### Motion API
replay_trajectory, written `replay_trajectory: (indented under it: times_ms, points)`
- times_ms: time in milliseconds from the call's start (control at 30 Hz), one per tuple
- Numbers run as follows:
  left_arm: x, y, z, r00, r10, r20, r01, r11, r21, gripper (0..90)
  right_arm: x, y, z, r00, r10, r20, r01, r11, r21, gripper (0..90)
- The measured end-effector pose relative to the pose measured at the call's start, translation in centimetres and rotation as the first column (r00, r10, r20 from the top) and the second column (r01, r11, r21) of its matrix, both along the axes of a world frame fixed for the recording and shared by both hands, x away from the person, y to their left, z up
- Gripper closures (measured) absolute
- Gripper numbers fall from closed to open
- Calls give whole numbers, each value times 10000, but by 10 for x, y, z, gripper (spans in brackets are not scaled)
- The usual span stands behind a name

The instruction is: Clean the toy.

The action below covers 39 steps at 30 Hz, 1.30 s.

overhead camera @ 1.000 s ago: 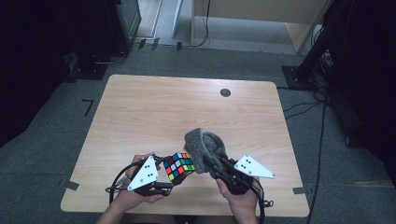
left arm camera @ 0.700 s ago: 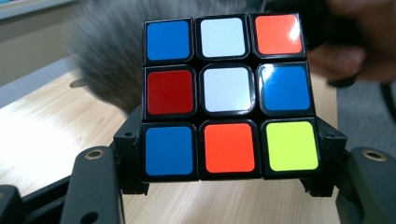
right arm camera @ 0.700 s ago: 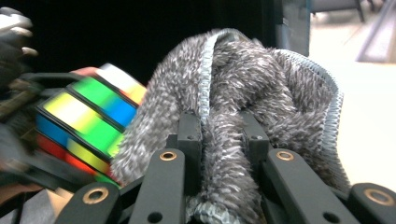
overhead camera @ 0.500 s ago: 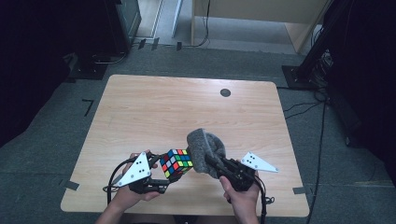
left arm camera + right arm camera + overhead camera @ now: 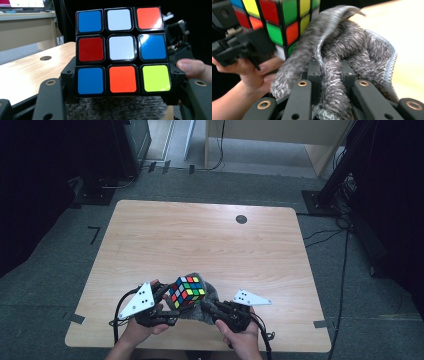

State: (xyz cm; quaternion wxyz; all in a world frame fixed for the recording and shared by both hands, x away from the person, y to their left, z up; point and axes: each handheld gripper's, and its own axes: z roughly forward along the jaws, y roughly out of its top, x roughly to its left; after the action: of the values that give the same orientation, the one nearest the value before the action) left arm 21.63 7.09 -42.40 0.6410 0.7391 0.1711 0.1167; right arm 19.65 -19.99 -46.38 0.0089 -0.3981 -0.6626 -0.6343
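The left tongs (image 5: 120,100) are clamped on a colour cube (image 5: 121,51), one jaw against each side of it, so the cube is carried above the table (image 5: 200,240) near the middle of its near edge. In the left gripper view, the face toward the camera shows blue, white and orange squares on top, red, white and blue in the middle, and blue, orange and yellow below.

The right tongs (image 5: 329,72) are pinched on a fold of a grey fuzzy cloth (image 5: 352,50). The cloth bunches up just under and beside the cube, touching its lower side.

A small dark round hole (image 5: 241,219) lies in the tabletop toward the far right corner, well apart from both hands.
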Motion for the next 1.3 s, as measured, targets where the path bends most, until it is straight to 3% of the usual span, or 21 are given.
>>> replay_trajectory:
  times_ms: [33, 100, 167, 200, 267, 367, 467, 567, 633, 667, 733, 800, 867, 967, 1067, 1133, 1200, 1233, 1300]
  points:
    - [0, 1, 0, 10000, 21, 7, -21, 10000, 1, 341, 0, -5, 3, 9994, -206, 271, 204, 9998, 62, 767]
    - [1, 2, 0, 10000, 31, -14, -31, 10000, -2, 341, -1, -19, 11, 9930, -792, 878, 731, 9948, 711, 768]
    - [2, 1, -2, 9999, -61, -115, 60, 10000, -45, 341, -2, -28, 17, 9888, -1029, 1084, 868, 9858, 1440, 768]
    - [2, 1, -2, 9999, -61, -115, 60, 10000, -45, 340, -2, -28, 17, 9888, -1029, 1084, 868, 9858, 1440, 768]
    - [1, -2, -2, 9995, -249, -195, 244, 9994, -240, 341, -3, -22, 14, 9926, -468, 1124, 309, 9898, 1391, 768]
    - [2, 2, 0, 9994, -214, -258, 204, 9991, -383, 341, -1, -10, 2, 9977, 244, 633, -322, 9916, 1257, 768]
    - [3, 5, 1, 9997, -41, -250, 30, 9990, -457, 341, -2, 1, -4, 9947, 894, 517, -918, 9947, 472, 767]
    - [4, 9, 3, 9997, 36, -223, -47, 9988, -485, 341, -3, 1, 2, 9939, 684, 866, -671, 9976, -174, 767]
    - [4, 9, 3, 9997, 61, -226, -72, 9988, -491, 340, -4, -10, 11, 9922, -5, 1247, -23, 9997, 229, 767]
    - [5, 10, 2, 9997, 80, -252, -91, 9990, -446, 341, -4, -18, 15, 9894, -426, 1391, 315, 9962, 809, 767]
    - [4, 7, 1, 9995, 10, -302, -24, 9989, -462, 341, -5, -23, 19, 9856, -659, 1557, 465, 9911, 1250, 767]
    - [3, 4, 1, 9992, -177, -351, 157, 9982, -578, 340, -7, -16, 19, 9855, -285, 1675, 119, 9950, 994, 766]
    - [3, 5, 1, 9990, -169, -413, 140, 9975, -686, 341, -8, -5, 12, 9898, 15, 1422, -100, 9982, 596, 766]
    - [4, 8, 2, 9989, -82, -460, 47, 9971, -756, 340, -5, 6, 1, 9917, 849, 968, -854, 9963, 7, 764]
    - [6, 13, 4, 9982, 41, -606, -109, 9937, -1115, 341, -8, 10, 3, 9864, 844, 1407, -749, 9946, -717, 764]
    - [7, 15, 4, 9978, 49, -664, -130, 9923, -1232, 340, -10, 1, 11, 9826, 239, 1839, -185, 9994, -308, 766]
    - [8, 15, 4, 9971, 19, -759, -114, 9921, -1252, 341, -10, -10, 17, 9802, -374, 1945, 242, 9973, 700, 766]
    - [7, 13, 3, 9966, -28, -820, -76, 9919, -1266, 340, -10, -11, 19, 9770, -446, 2084, 282, 9963, 810, 766]
    - [7, 9, 1, 9956, -198, -913, 74, 9910, -1337, 340, -12, -3, 18, 9761, -29, 2173, -91, 9985, 544, 763]
